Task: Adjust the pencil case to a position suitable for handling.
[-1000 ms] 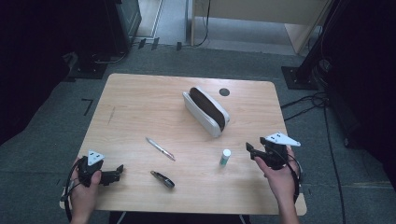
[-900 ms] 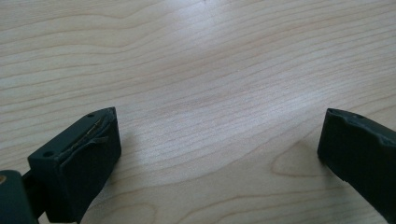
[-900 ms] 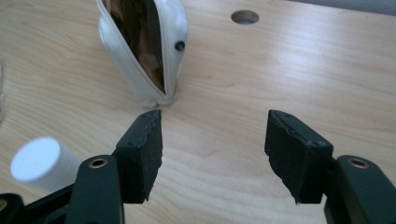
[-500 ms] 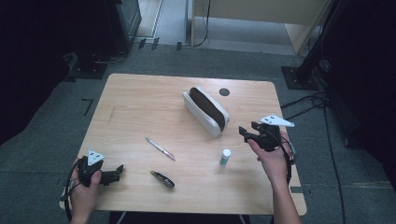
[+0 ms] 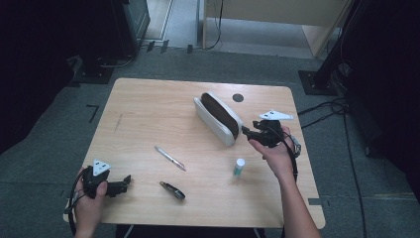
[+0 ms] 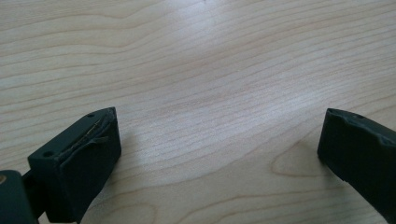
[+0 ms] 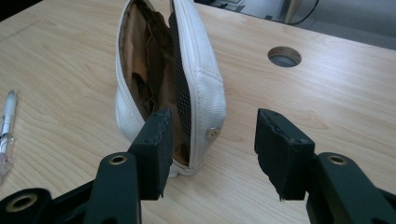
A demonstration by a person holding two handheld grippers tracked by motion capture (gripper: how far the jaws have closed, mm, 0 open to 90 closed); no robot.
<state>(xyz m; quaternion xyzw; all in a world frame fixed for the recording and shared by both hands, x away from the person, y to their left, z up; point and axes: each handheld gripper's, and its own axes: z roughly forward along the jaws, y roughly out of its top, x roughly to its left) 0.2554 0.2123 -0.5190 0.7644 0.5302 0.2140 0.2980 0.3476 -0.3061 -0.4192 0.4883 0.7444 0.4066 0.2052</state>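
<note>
A white zip pouch (image 5: 218,119) lies open in the middle of the table, its brown lining showing. My right gripper (image 5: 246,131) is open at the pouch's near right end. In the right gripper view the pouch (image 7: 196,70) gapes toward me and its near end, with a metal snap (image 7: 213,133), sits between the spread jaws of the right gripper (image 7: 215,123). My left gripper (image 5: 124,181) rests at the front left of the table, open over bare wood, as the left gripper (image 6: 217,135) view confirms.
A pen (image 5: 170,158) lies left of centre, also at the left edge as pen (image 7: 7,126). A small dark object (image 5: 172,190) sits near the front edge. A small white-capped tube (image 5: 239,167) stands by my right forearm. A round cable hole (image 5: 238,97) is behind the pouch.
My right gripper has moved forward and to the left, from near the table's right edge up to the pouch's near end. The left gripper has stayed put.
</note>
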